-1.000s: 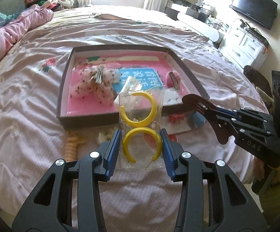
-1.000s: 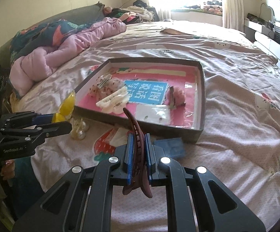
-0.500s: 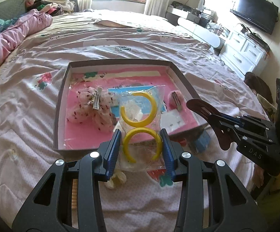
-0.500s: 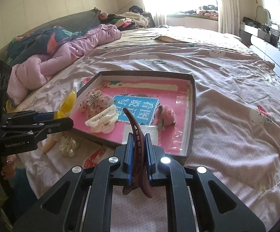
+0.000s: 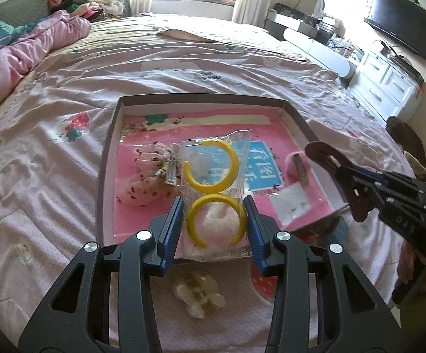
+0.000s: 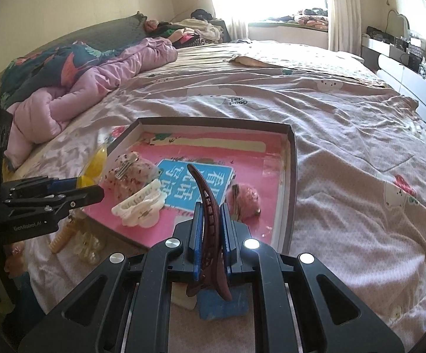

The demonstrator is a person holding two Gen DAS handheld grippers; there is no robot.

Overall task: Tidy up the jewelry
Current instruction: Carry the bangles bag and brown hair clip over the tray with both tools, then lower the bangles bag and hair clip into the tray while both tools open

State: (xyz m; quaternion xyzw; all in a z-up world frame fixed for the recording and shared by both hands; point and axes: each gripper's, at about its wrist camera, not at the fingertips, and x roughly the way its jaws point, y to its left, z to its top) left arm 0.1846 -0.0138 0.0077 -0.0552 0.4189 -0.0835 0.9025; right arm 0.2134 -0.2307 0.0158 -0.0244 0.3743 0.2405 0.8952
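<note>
My left gripper (image 5: 214,220) is shut on a clear packet of two yellow hoop earrings (image 5: 213,194), held above the near edge of a shallow grey box with a pink floor (image 5: 201,97). My right gripper (image 6: 210,229) is shut on a dark brown curved hair clip (image 6: 208,206), held over the box's near right corner (image 6: 292,176); it also shows in the left wrist view (image 5: 357,185). In the box lie a speckled pink bow clip (image 5: 145,176), a white claw clip (image 6: 139,206), a fluffy pink clip (image 6: 243,197) and a small white card (image 5: 290,206).
The box sits on a bed with a pink patterned sheet (image 6: 345,111). On the sheet near the box lie a pale claw clip (image 5: 198,294), a tan comb clip (image 6: 61,236) and a blue pad (image 6: 221,303). A pink duvet (image 6: 95,82) is heaped at the left.
Both grippers have moved forward toward the box with their loads. The earring packet now hangs over the box floor, and the brown clip is nearer the box's right side.
</note>
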